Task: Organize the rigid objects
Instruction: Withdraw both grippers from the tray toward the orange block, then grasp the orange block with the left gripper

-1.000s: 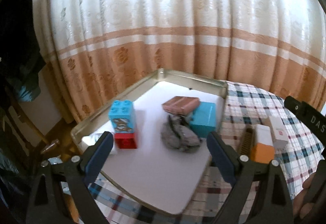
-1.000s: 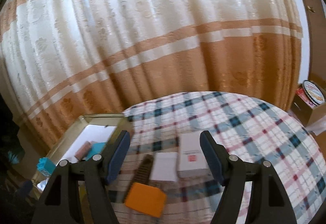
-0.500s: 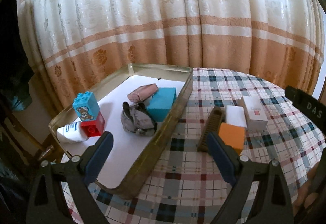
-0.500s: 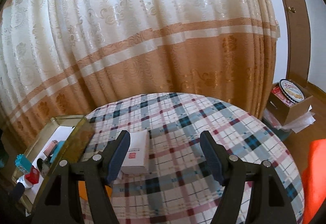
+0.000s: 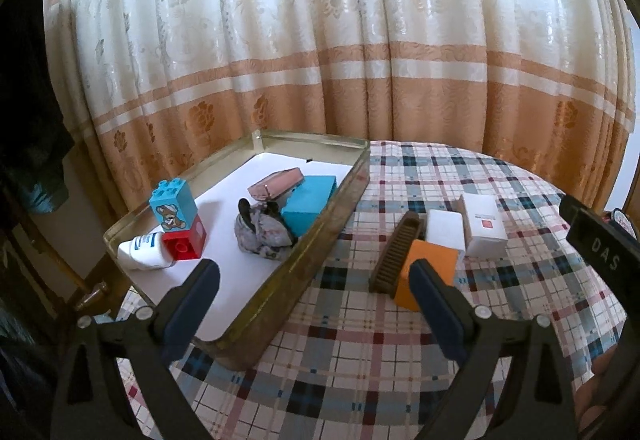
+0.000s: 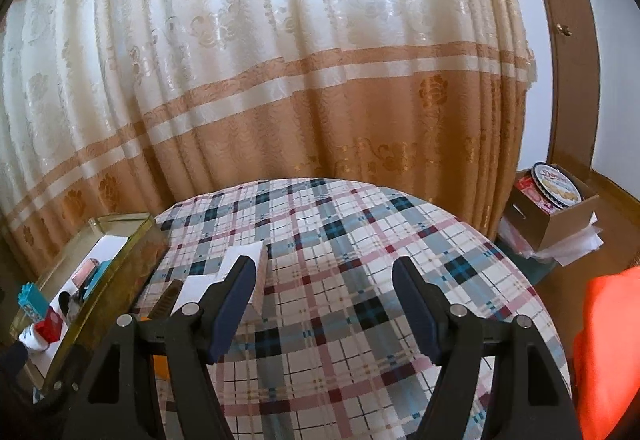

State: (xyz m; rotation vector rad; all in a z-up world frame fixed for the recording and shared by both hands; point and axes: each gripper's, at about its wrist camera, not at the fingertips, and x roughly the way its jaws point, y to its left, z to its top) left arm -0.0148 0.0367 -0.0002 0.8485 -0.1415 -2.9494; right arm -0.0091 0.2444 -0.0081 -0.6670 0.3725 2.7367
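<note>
Jaws apart, empty; orange box (image 5: 430, 272) matte, beside brown comb (image 5: 396, 254).

Right hand-held gripper (image 6: 325, 282) agape over plaid tablecloth (image 6: 340, 240) — tray (image 6: 120, 260) left, contents seemingly toys.

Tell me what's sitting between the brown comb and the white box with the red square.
In the left wrist view, a plain white box lies between the brown comb and the white box with the red square, with the orange box just in front of it.
</note>
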